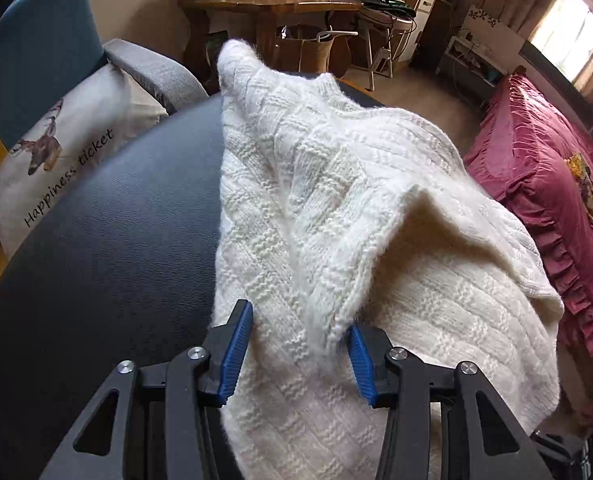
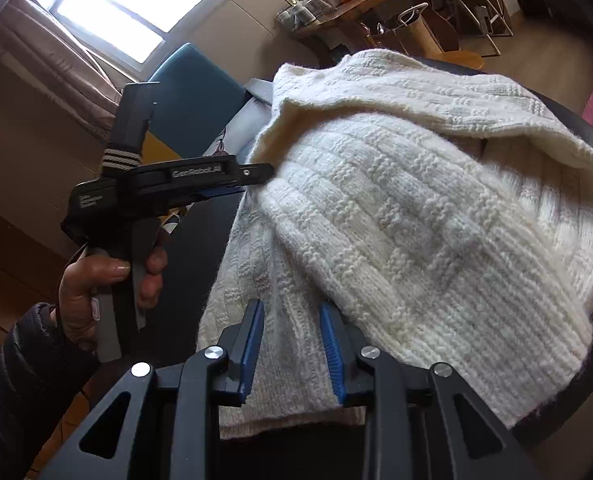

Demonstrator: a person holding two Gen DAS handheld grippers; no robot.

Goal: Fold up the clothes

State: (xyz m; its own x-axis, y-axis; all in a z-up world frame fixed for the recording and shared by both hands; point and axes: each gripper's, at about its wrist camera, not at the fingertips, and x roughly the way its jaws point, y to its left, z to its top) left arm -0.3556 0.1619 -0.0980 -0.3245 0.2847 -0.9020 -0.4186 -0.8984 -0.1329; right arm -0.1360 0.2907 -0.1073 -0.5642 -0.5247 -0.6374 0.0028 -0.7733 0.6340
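Note:
A cream knitted sweater [image 1: 336, 208] lies bunched on a round black table [image 1: 108, 240]. My left gripper [image 1: 298, 332] is open, its blue pads on either side of a raised fold of the sweater. In the right wrist view the sweater [image 2: 416, 220] is partly folded over itself, a ribbed hem toward me. My right gripper [image 2: 292, 332] is open over a lower layer of the sweater near the table's near edge. The left gripper [image 2: 252, 180] shows from the side at the sweater's left edge, held in a hand; its jaws cannot be judged there.
A grey armchair with a printed cushion [image 1: 56, 160] stands left of the table. A pink ruffled cover [image 1: 556, 200] lies at the right. A cluttered wooden table [image 1: 272, 4] stands behind. A window [image 2: 116, 4] is at the upper left.

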